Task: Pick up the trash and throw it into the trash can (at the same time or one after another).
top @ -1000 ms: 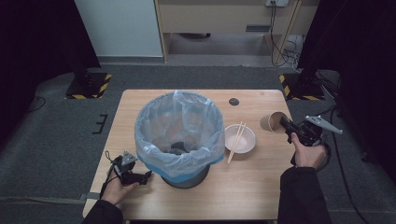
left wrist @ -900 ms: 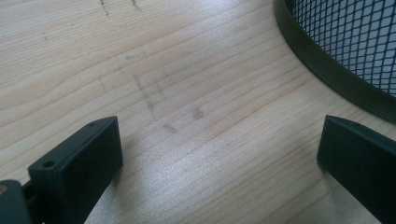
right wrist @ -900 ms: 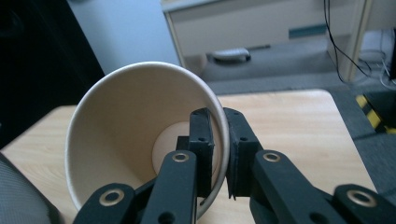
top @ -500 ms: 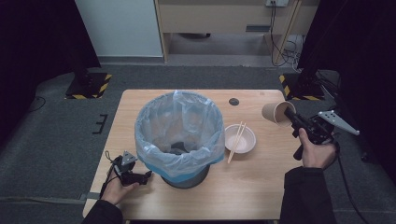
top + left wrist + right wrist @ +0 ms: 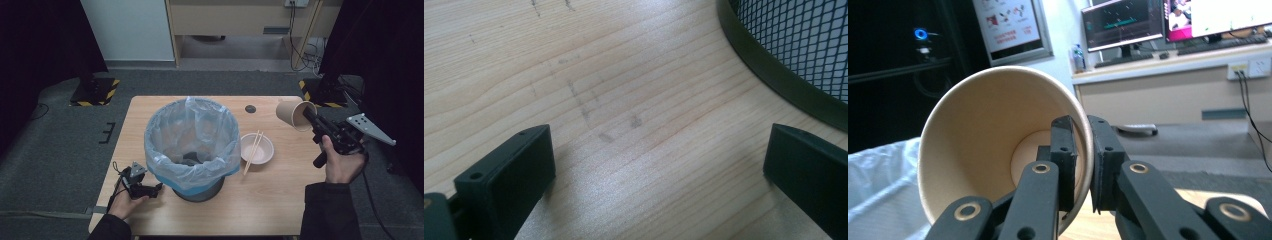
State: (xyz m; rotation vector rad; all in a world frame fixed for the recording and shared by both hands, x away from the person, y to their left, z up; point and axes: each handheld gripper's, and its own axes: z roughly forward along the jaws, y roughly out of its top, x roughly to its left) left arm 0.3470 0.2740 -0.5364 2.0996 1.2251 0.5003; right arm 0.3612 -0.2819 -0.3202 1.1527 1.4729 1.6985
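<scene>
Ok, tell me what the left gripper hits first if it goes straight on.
Probably the bin's black base. The left gripper lies open on the table, aimed toward the bin, with bare wood between; depth is unclear.

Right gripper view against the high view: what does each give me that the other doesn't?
Right gripper view alone: the right tool pinches the cup's wall, one jaw inside and one outside; monitors behind.
High view alone: the bowl with chopsticks across it, the left tool by the bin's base, the table.
Both: the cup held off the table, and the bin's liner.
</scene>
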